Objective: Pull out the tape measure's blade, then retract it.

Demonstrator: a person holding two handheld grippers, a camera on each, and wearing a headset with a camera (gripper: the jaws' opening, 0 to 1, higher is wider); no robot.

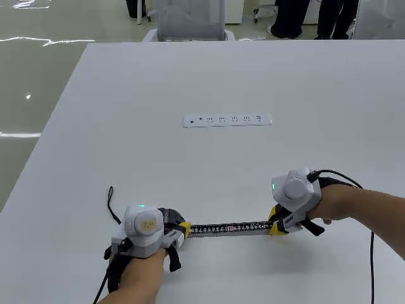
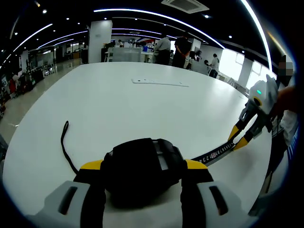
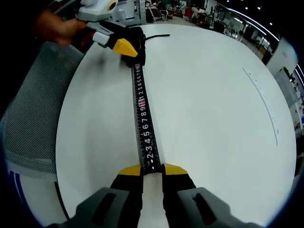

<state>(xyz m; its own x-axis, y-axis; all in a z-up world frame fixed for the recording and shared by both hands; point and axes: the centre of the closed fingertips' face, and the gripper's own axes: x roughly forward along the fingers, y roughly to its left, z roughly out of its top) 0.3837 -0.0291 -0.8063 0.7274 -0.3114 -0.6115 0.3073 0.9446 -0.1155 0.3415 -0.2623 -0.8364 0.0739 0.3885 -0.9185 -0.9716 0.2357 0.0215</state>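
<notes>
The black tape measure case (image 2: 142,168) sits between the yellow-tipped fingers of my left gripper (image 2: 144,167), which is shut on it near the table's front edge (image 1: 172,223). Its black blade (image 1: 229,227) with white numbers runs rightward, flat above the table, to my right gripper (image 1: 276,226). In the right gripper view the blade (image 3: 144,118) stretches away to the case (image 3: 135,45), and my right gripper (image 3: 152,169) is shut on the blade's end. A black wrist strap (image 1: 111,202) trails from the case toward the left.
A white power strip (image 1: 227,119) lies flat on the white table (image 1: 209,76) farther back at centre. A chair (image 1: 190,19) stands at the far edge, with people standing beyond it. A black cable (image 1: 370,253) hangs by the right forearm.
</notes>
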